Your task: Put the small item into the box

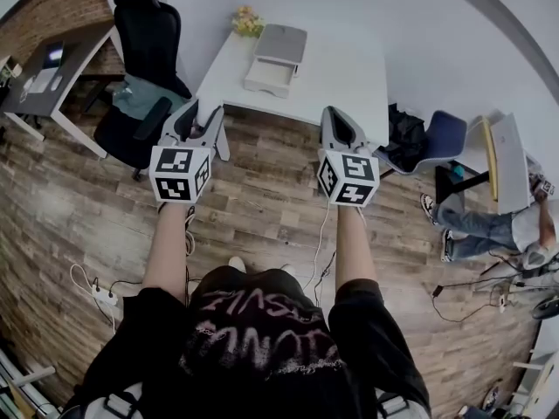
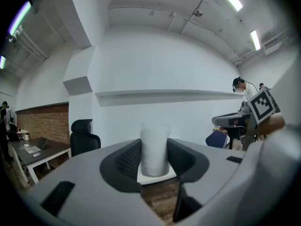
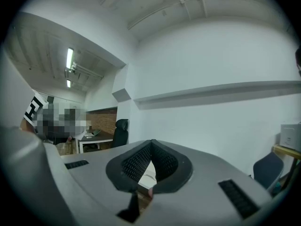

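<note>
A small white frosted cylinder (image 2: 154, 157) stands upright between the dark ribbed pads (image 2: 126, 163) of my left gripper (image 2: 154, 142), which press on both its sides. In the head view that left gripper (image 1: 203, 113) is held over the wooden floor, short of the white table (image 1: 349, 72). The box (image 1: 276, 58), grey and white with an open front, sits on the table's far part. My right gripper (image 1: 339, 119) hovers beside the table's front edge. Its jaws (image 3: 151, 145) meet at the tips with nothing between them.
Yellow flowers (image 1: 247, 22) lie behind the box. A black office chair (image 1: 144, 68) stands left of the table, beside a desk (image 1: 48, 72). A blue chair (image 1: 443, 136), a black bag (image 1: 403, 136) and a seated person (image 1: 498, 225) are at the right. Cables and a power strip (image 1: 105, 295) lie on the floor.
</note>
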